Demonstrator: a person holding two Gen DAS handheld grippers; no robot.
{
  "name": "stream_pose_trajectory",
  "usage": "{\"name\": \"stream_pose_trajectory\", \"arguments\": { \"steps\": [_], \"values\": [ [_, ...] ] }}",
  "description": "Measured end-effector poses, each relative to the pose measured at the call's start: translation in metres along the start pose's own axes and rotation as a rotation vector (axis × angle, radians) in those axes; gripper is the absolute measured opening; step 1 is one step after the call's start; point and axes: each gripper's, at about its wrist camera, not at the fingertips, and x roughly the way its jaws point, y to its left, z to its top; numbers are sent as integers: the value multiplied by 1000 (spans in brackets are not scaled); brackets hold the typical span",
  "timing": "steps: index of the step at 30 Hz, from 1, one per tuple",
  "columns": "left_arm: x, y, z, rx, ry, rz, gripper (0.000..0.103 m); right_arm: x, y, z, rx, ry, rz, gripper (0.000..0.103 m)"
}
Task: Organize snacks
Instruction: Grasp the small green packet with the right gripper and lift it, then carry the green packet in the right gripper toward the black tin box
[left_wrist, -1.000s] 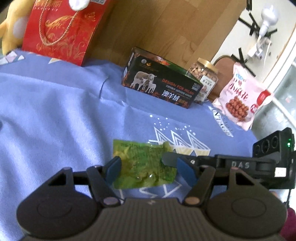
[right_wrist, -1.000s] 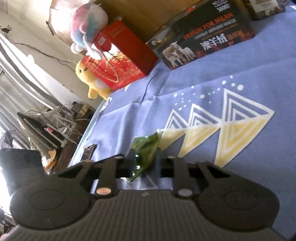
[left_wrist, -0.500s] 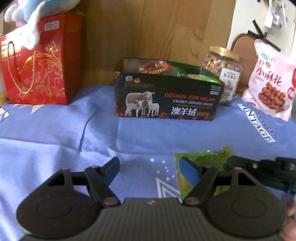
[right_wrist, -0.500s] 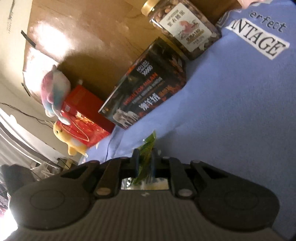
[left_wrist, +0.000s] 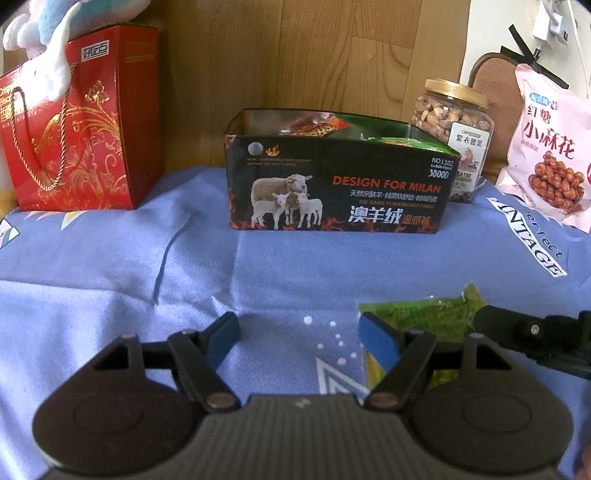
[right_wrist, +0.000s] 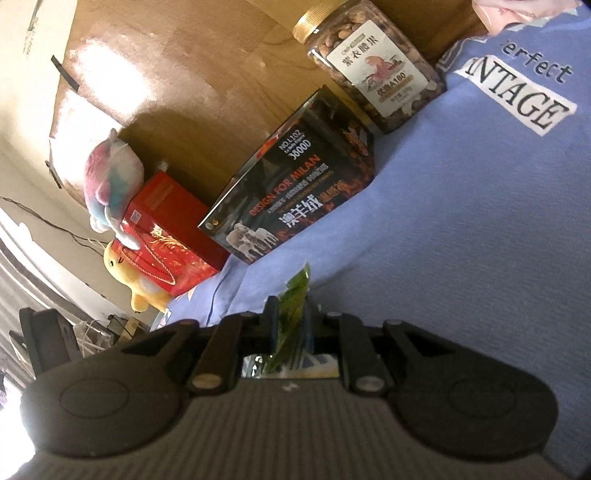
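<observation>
The right gripper (right_wrist: 291, 325) pinches a green snack packet (left_wrist: 424, 317) between its fingers, holding it above the blue printed cloth (left_wrist: 110, 266). The left gripper (left_wrist: 299, 332) hangs just beside the packet, its fingers spread with nothing between them. Behind stands an open black box (left_wrist: 332, 192) with snacks inside, flanked by a red gift bag (left_wrist: 74, 136), a jar of nuts (left_wrist: 454, 125) and a pink snack bag (left_wrist: 546, 151).

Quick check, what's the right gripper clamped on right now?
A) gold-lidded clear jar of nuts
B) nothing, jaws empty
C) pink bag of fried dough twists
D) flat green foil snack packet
D: the right gripper has its pads pinched on the flat green foil snack packet, also visible in the left wrist view.
</observation>
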Motion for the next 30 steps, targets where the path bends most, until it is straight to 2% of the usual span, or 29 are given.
{"name": "stream_pose_trajectory", "arguments": {
  "steps": [13, 22, 24, 26, 30],
  "values": [
    [-1, -1, -2, 1, -3, -3, 79, 0, 3, -2, -20, 5, -7, 31],
    [-4, 2, -3, -13, -6, -29, 83, 2, 8, -4, -66, 8, -18, 34],
    [-7, 8, -4, -44, -3, -62, 84, 3, 11, -6, -84, 14, -18, 34],
    [-12, 19, -5, -107, 2, -127, 84, 4, 13, -7, -98, 20, -21, 33],
    [-20, 49, -10, -275, 37, -308, 84, 7, 17, -9, -134, 34, -23, 28]
  ]
}}
